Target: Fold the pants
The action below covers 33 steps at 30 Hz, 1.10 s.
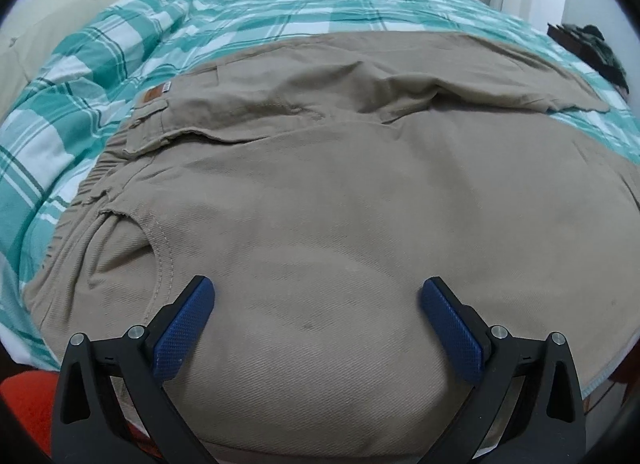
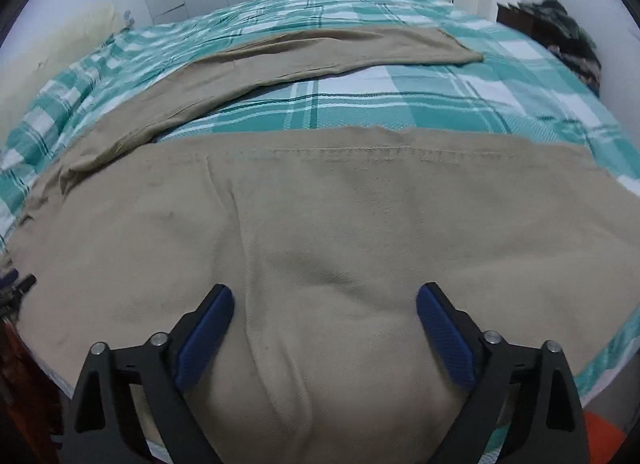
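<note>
In the left wrist view, your left hand-held gripper (image 1: 316,296) hangs with its blue pads (image 1: 186,328) spread wide and nothing between them, hovering just above the tan pants (image 1: 340,192), which lie spread on the bed (image 1: 100,52) with its green checked cover. You are over the waist end here: the elastic waistband (image 1: 96,168) and a small brand label (image 1: 158,91) sit to the left, so this looks like the place to pinch the waist edge nearest you. Whether the pads actually touch the cloth cannot be told. A dark heap of clothing (image 1: 596,48) lies at the far right, well apart from the pants. In the right wrist view, your right hand-held gripper (image 2: 324,296) is likewise wide open and empty above the near leg, close to its stitched hem (image 2: 380,152). The other leg (image 2: 280,56) angles away across the cover, with a strip of bedding showing between the two legs. That split suggests the first fold is not yet made: with one gripper at the waist and one near the hem, you seem set to lift the near leg along its length and lay it over the far one.
</note>
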Available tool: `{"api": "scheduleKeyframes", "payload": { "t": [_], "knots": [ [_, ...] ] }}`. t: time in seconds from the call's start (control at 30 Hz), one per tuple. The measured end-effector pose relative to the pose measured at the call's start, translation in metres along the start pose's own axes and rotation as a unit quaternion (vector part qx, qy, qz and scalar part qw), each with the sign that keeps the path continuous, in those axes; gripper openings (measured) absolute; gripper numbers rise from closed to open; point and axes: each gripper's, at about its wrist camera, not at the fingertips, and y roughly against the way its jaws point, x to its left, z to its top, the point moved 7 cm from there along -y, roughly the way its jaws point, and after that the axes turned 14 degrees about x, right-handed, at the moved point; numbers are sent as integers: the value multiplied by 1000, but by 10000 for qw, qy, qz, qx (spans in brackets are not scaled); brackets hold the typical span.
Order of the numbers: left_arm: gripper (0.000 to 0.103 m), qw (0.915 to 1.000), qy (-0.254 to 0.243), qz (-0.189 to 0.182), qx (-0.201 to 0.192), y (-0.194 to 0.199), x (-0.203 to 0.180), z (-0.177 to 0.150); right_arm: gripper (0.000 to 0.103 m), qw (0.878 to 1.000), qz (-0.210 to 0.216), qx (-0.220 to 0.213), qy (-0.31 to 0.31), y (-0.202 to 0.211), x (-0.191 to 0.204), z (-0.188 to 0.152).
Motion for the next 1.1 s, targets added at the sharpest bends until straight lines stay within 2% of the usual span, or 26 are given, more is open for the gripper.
{"api": "scheduleKeyframes", "payload": {
  "t": [0.23,0.3,0.33,0.43,0.47,0.53,0.6,0.63,0.67,0.7,0.73,0.77,0.8,0.83,0.9,0.97,1.03,1.1],
  "knots": [
    [102,9999,-76,60,128,1,4,-3,99,9999,-86,-133,58,-5,-3,2],
    [102,9997,-78,-20,248,5,5,-3,99,9998,-86,-150,55,-4,-4,1],
    [102,9994,17,-198,293,14,8,-3,99,9998,-95,-156,52,-4,-4,1],
    [102,9953,329,-872,-259,49,22,15,99,9997,-141,-176,47,-4,-4,0],
    [102,9938,400,-882,-538,63,32,33,99,9997,-158,-194,42,-4,-3,0],
    [102,9935,430,-728,-757,71,47,63,99,9996,-188,-219,40,-4,-3,0],
    [102,9959,354,-633,-534,55,56,82,100,9995,-200,-222,51,-5,-3,1],
    [102,9990,299,-323,-114,30,64,85,101,9996,-199,-214,55,-6,-3,2],
    [97,9991,318,74,265,10,74,81,101,9996,-196,-209,61,-7,-3,3],
    [78,9944,397,663,727,-11,88,70,101,9996,-194,-204,62,-7,-3,3],
    [74,9896,490,933,981,-27,102,51,101,9996,-189,-202,64,-7,-3,4],
    [74,9927,513,767,776,-23,104,44,101,9996,-179,-204,65,-7,-3,3],
    [73,9940,485,776,601,-17,105,38,101,9996,-170,-207,71,-6,-4,3],
    [73,9932,337,991,511,-7,99,32,101,9996,-159,-213,80,-6,-4,3],
    [91,9918,264,1184,396,8,88,33,101,9996,-141,-235,104,-5,-4,2],
    [92,9978,44,658,-7,34,61,50,102,9995,-128,-247,129,-6,-4,2],
    [96,9990,-234,263,-287,55,25,75,102,9995,-118,-241,136,-7,-4,3],
    [97,9978,-501,46,-428,64,-6,99,103,9996,-125,-217,150,-8,-4,5]
  ]
}}
